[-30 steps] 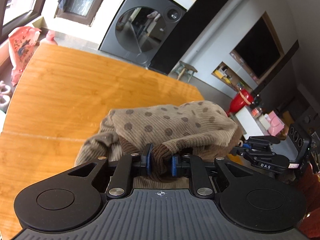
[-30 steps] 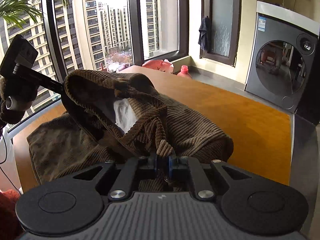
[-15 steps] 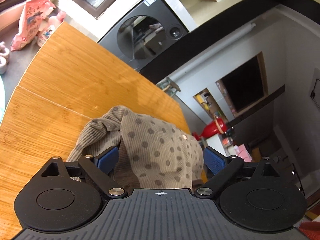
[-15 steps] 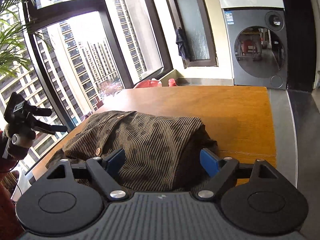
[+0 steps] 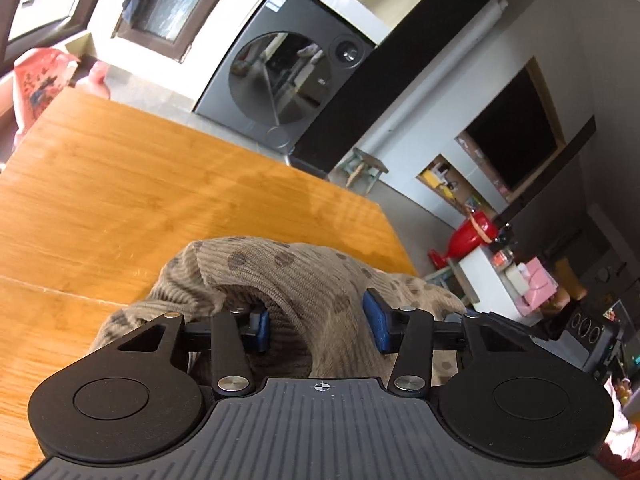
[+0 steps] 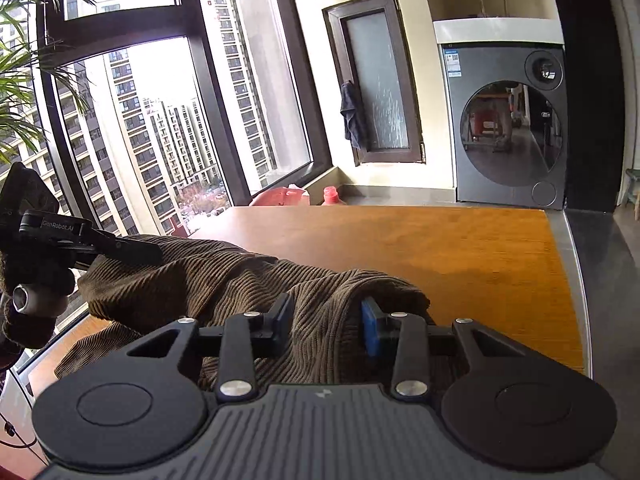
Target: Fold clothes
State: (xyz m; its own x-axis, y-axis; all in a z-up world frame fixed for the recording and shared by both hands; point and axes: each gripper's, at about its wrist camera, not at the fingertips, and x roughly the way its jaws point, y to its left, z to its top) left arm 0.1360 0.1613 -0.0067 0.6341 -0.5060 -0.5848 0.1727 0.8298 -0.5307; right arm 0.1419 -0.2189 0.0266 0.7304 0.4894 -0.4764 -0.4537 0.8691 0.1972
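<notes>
A tan-brown corduroy garment with darker dots (image 5: 304, 276) lies bunched on the wooden table (image 5: 160, 184) near its front edge. My left gripper (image 5: 316, 326) is over its near side, jaws half apart with a thick fold lying between the blue pads (image 5: 376, 326). In the right wrist view the same garment (image 6: 224, 280) looks dark brown, and my right gripper (image 6: 326, 320) straddles another fold, also half apart. The body of the left gripper (image 6: 48, 236) shows at the left, its fingers resting on the far end of the cloth.
The table (image 6: 440, 248) stretches bare beyond the garment toward a grey washing machine (image 6: 504, 128). A red bag (image 5: 36, 84) and a bottle (image 6: 330, 195) sit by the window. A stool (image 5: 362, 166) and a shelf with clutter stand off the table's right side.
Both grippers were shut on the garment a second ago, then sprang wide open. Now both sets of jaws have narrowed around folds, and the cloth lies lower and flatter on the table.
</notes>
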